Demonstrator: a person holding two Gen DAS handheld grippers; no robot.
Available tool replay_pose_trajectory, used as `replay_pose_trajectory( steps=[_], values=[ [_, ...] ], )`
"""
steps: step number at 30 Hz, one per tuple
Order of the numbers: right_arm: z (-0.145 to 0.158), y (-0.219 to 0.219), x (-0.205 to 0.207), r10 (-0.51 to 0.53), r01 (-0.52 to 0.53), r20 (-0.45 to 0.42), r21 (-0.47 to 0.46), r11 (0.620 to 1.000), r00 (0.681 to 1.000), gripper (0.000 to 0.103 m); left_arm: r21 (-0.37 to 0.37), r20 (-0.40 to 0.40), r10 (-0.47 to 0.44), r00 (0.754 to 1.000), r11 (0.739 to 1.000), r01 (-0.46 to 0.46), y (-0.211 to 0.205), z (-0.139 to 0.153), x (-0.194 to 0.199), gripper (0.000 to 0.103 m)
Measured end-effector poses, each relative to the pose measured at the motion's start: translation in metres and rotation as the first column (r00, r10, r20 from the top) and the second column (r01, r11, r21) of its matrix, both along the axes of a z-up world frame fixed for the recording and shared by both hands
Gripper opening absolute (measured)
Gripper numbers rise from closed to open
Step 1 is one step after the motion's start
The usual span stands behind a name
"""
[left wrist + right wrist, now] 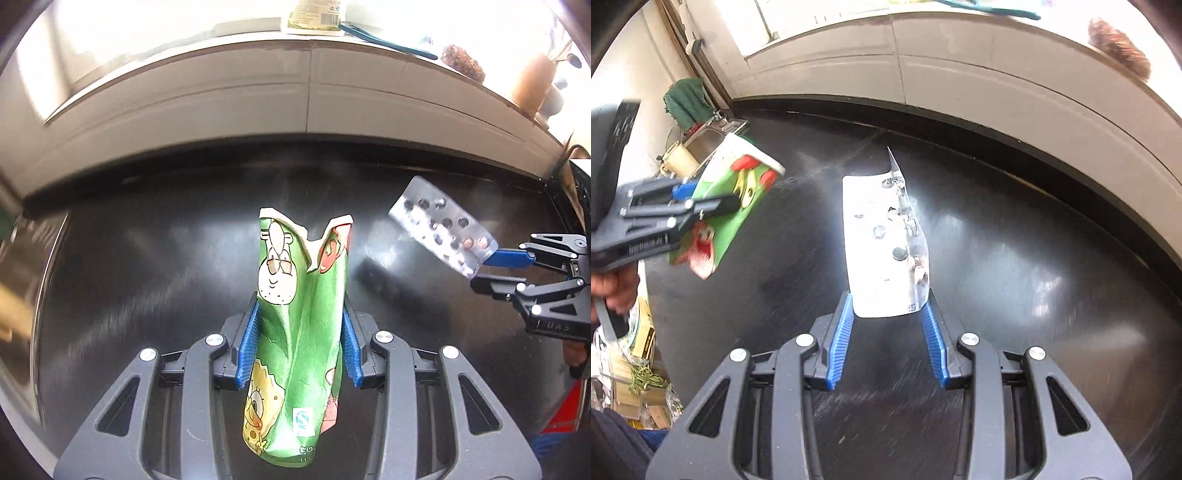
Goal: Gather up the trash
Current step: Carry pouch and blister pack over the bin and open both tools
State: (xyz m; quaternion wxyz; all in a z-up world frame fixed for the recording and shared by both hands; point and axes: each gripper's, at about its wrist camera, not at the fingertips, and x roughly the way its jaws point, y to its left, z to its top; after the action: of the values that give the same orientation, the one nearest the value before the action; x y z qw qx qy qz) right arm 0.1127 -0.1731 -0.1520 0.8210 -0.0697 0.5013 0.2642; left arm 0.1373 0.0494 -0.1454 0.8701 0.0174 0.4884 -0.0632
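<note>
Holding one piece of trash in each claw, the person seems to be in the middle of the task: both pieces are lifted above the dark shiny counter (147,258), but no bin or bag shows in either view, so the dropping step is, in my judgement, still to do.

In the left wrist view the left claw (300,343) sits at the lower centre of the frame. Its two blue pads (246,350) press on both sides of a crumpled green snack bag (295,332) with cartoon pictures. The claw is closed only as far as the bag allows, and the bag stands up between the pads, with its torn top toward the middle of the frame.

In the right wrist view the right claw (890,317) is also at the lower centre. It pinches the lower edge of a silver pill sheet (882,251), which is mostly used up; a few pills seem to remain. The sheet points up to the centre of the frame.

The same bag appears at the left of the right wrist view, and the sheet at the right of the left wrist view, so the two claws are near each other but apart.
</note>
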Motion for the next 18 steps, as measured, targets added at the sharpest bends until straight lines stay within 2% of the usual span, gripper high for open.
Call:
replay_pose_trajectory(
  steps=[3, 6, 8, 13, 18],
  values=[
    [0.013, -0.013, -0.027, -0.004, 0.004, 0.014, 0.0, 1.0, 1.0, 0.038, 0.002, 0.003, 0.032, 0.999, 0.999, -0.032, -0.01, 0.005, -0.032, 0.038],
    [0.023, -0.006, -0.054, 0.01, -0.01, 0.033, 0.002, 1.0, 0.999, 0.038, 0.0, 0.009, 0.061, 0.998, 0.998, -0.061, -0.005, 0.007, -0.039, 0.038],
    [0.025, -0.005, -0.072, 0.02, -0.02, 0.042, -0.002, 1.0, 0.999, 0.038, -0.001, 0.015, 0.087, 0.996, 0.996, -0.087, 0.002, 0.011, -0.058, 0.038],
    [0.037, 0.021, -0.099, 0.073, -0.073, 0.062, -0.002, 0.997, 0.995, 0.038, 0.006, 0.042, 0.145, 0.989, 0.989, -0.146, 0.021, 0.025, -0.125, 0.038],
    [0.048, 0.066, -0.121, 0.152, -0.153, 0.076, 0.016, 0.988, 0.985, 0.039, 0.014, 0.089, 0.242, 0.966, 0.97, -0.245, 0.056, 0.041, -0.17, 0.038]
  ],
)
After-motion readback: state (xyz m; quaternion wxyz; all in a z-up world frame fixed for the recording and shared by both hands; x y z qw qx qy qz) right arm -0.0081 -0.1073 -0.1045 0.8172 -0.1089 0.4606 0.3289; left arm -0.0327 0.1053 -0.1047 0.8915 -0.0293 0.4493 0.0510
